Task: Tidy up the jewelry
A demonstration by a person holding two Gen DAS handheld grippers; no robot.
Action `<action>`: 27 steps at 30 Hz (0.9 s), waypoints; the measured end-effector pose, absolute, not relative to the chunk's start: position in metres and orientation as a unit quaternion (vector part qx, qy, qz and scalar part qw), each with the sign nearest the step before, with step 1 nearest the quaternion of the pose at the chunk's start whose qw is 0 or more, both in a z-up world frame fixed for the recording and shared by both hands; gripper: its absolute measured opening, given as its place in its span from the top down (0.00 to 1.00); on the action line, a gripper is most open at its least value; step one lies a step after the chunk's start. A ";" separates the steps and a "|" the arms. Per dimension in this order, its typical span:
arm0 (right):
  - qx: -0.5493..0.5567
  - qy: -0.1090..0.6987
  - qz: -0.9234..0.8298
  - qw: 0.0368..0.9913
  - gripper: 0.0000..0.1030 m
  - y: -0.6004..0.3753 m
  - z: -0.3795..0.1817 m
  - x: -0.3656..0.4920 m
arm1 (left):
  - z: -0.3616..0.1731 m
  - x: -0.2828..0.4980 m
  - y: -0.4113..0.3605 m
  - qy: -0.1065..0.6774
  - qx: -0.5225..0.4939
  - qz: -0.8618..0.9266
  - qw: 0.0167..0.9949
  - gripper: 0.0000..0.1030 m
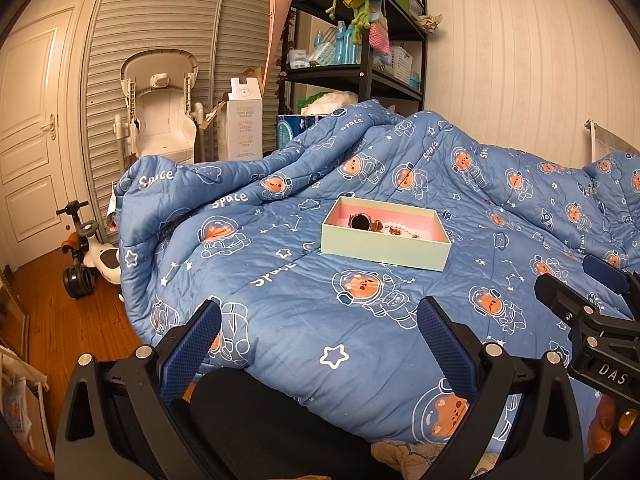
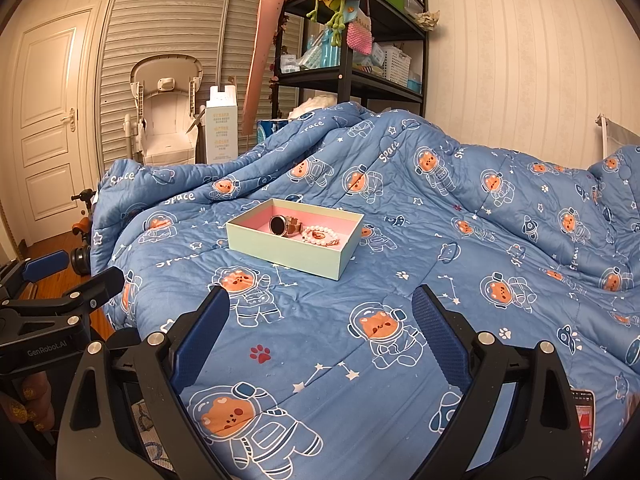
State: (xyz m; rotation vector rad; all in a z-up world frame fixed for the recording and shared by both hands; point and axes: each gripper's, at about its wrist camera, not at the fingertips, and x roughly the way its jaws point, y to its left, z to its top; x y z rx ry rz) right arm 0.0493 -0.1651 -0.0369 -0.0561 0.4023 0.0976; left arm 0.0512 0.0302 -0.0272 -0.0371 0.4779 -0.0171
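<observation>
On the bed, an open box of jewelry

Mid-bed on the blue quilt (image 2: 400, 360) sits a pale green box (image 2: 288, 254) with pink lining, well in from the near edge. Inside lie a watch (image 2: 282, 225) and, just beside it, a pearl bracelet (image 2: 322, 235). Near the bed's front edge, the left hand-held gripper (image 1: 318, 344) and right hand-held gripper (image 2: 320, 340) both hover with fingers spread, holding nothing

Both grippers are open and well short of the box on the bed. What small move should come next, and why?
Probably ease the right gripper forward toward the box. Its jaws are open and empty, the watch and bead bracelet already lie inside on the pink lining, and no loose jewelry shows on the quilt. A closer look should settle whether anything needs rearranging. The left gripper, also open, can wait.
</observation>
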 end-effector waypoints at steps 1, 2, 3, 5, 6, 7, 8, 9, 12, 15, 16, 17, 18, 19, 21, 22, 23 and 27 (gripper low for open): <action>-0.028 0.200 0.048 0.978 0.11 -0.166 -0.037 0.049 | -0.027 0.051 0.030 0.237 -0.018 -0.009 0.971 0.06; -0.028 0.199 0.048 0.978 0.11 -0.165 -0.037 0.049 | -0.027 0.050 0.030 0.235 -0.019 -0.011 0.972 0.06; -0.028 0.199 0.048 0.978 0.11 -0.166 -0.037 0.049 | -0.027 0.050 0.030 0.233 -0.020 -0.012 0.972 0.06; -0.028 0.200 0.048 0.978 0.11 -0.166 -0.037 0.049 | -0.026 0.050 0.030 0.229 -0.019 -0.012 0.973 0.06; -0.028 0.200 0.048 0.978 0.11 -0.165 -0.037 0.049 | -0.026 0.049 0.030 0.227 -0.018 -0.012 0.974 0.06; -0.028 0.199 0.048 0.978 0.11 -0.165 -0.037 0.049 | -0.026 0.049 0.030 0.226 -0.018 -0.012 0.974 0.06; -0.028 0.199 0.048 0.978 0.11 -0.165 -0.037 0.049 | -0.026 0.049 0.030 0.226 -0.017 -0.013 0.974 0.06; -0.028 0.199 0.049 0.978 0.11 -0.165 -0.037 0.049 | -0.026 0.049 0.030 0.225 -0.017 -0.013 0.974 0.06; -0.028 0.200 0.048 0.978 0.11 -0.165 -0.037 0.049 | -0.025 0.050 0.030 0.225 -0.017 -0.009 0.974 0.06; -0.028 0.200 0.049 0.978 0.11 -0.165 -0.037 0.049 | -0.025 0.052 0.032 0.228 -0.018 -0.006 0.973 0.06; -0.028 0.200 0.048 0.978 0.11 -0.166 -0.037 0.050 | -0.025 0.052 0.033 0.229 -0.019 -0.006 0.973 0.06; -0.028 0.200 0.049 0.978 0.11 -0.165 -0.037 0.049 | -0.025 0.052 0.034 0.230 -0.018 -0.004 0.973 0.06; -0.028 0.200 0.049 0.978 0.11 -0.166 -0.037 0.049 | -0.025 0.053 0.034 0.231 -0.017 -0.003 0.973 0.06; -0.028 0.199 0.049 0.978 0.11 -0.166 -0.037 0.049 | -0.025 0.053 0.034 0.231 -0.018 -0.003 0.973 0.06; -0.028 0.199 0.049 0.978 0.11 -0.166 -0.037 0.050 | -0.024 0.053 0.035 0.229 -0.018 -0.003 0.973 0.06; -0.028 0.199 0.049 0.978 0.11 -0.166 -0.037 0.050 | -0.025 0.052 0.035 0.229 -0.018 -0.004 0.973 0.06; -0.028 0.199 0.049 0.978 0.11 -0.166 -0.037 0.050 | -0.025 0.052 0.035 0.228 -0.018 -0.005 0.973 0.06; -0.028 0.199 0.049 0.978 0.11 -0.166 -0.037 0.050 | -0.025 0.051 0.034 0.227 -0.018 -0.006 0.974 0.06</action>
